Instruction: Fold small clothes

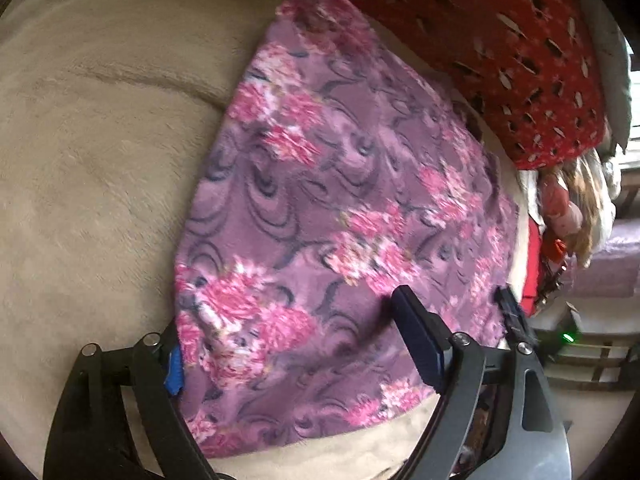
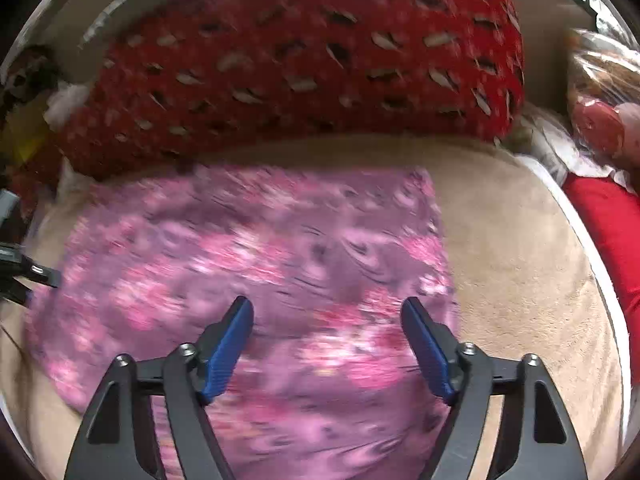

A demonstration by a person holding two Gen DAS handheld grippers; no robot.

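Note:
A purple cloth with pink flowers (image 1: 340, 208) lies flat on a beige bed cover (image 1: 88, 168). My left gripper (image 1: 288, 336) is open over the cloth's near end; its left finger is partly hidden under the cloth's edge. The right wrist view shows the same cloth (image 2: 256, 264), blurred, with my right gripper (image 2: 328, 320) open just above its near part. The other gripper (image 2: 24, 272) shows at that cloth's left edge, and the right gripper's fingertip (image 1: 510, 308) shows at the cloth's right edge in the left wrist view.
A red patterned pillow (image 2: 296, 64) lies along the cloth's far side, also seen in the left wrist view (image 1: 520, 48). A doll and bagged items (image 2: 600, 96) sit at the right, beside a red cushion (image 2: 608, 224). Beige cover (image 2: 520, 264) extends right of the cloth.

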